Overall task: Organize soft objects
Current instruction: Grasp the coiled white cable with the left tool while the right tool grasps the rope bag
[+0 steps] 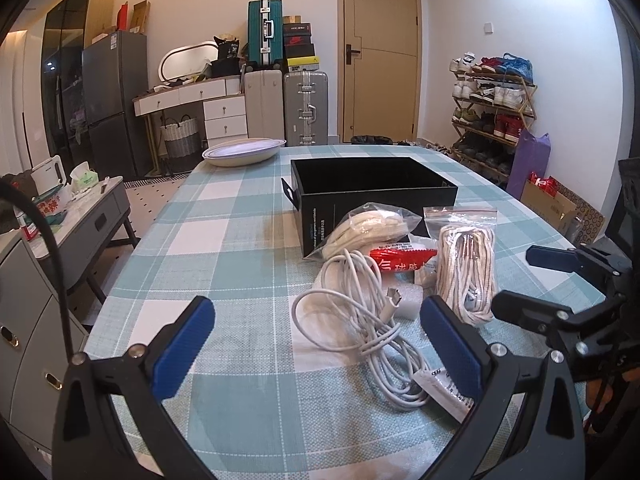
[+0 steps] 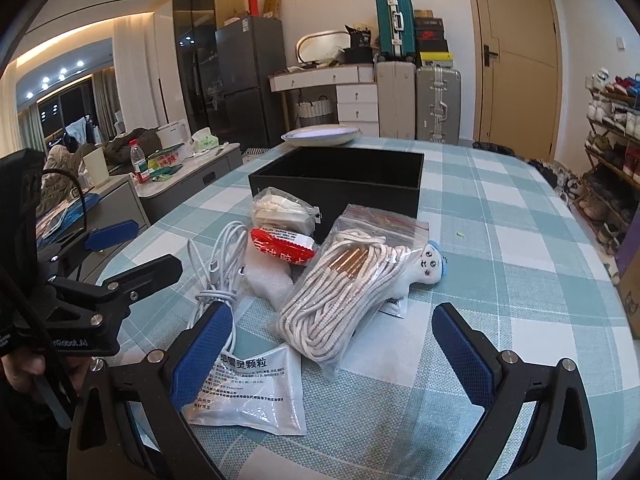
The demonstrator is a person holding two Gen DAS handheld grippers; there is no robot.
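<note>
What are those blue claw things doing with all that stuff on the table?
A person holds two grippers, and both are open and hold nothing. The left gripper hovers by the white cable. The right gripper hovers over the bagged rope. The black box behind the pile looks empty, so sorting seems not yet begun.

You have a teal-and-white checked tablecloth (image 2: 500,216), a black box (image 2: 336,180), a white cable (image 1: 360,320), a red packet (image 2: 280,246), cream-and-brown flecked rope (image 2: 340,300) and blue gripper pads (image 2: 202,356).
</note>
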